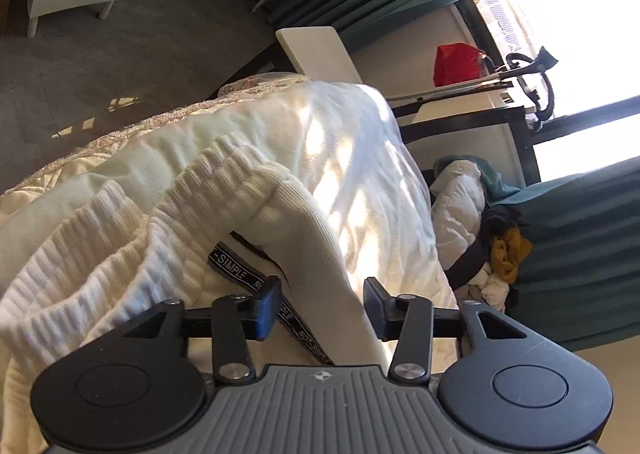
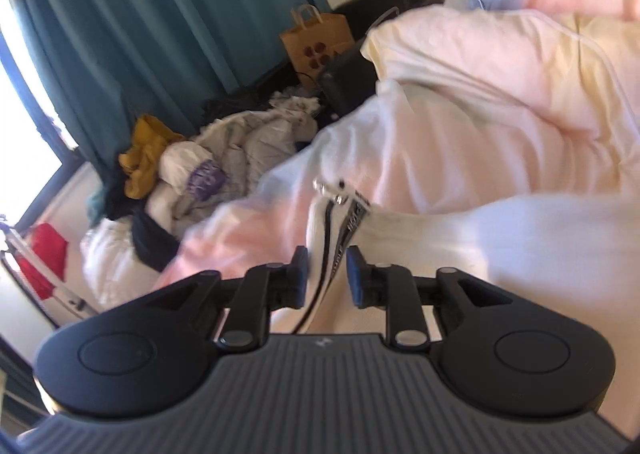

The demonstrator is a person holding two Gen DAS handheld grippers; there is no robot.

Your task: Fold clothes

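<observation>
White garment [image 1: 248, 190] between parted left gripper [image 1: 322, 306] jaws, unclamped; right gripper [image 2: 326, 274] narrowly parted, astride drawstring [image 2: 334, 250].

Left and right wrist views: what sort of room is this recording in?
Most likely a bedroom: a bed with pale bedding, teal curtains by a bright window, and a heap of clothes beside the bed.
</observation>
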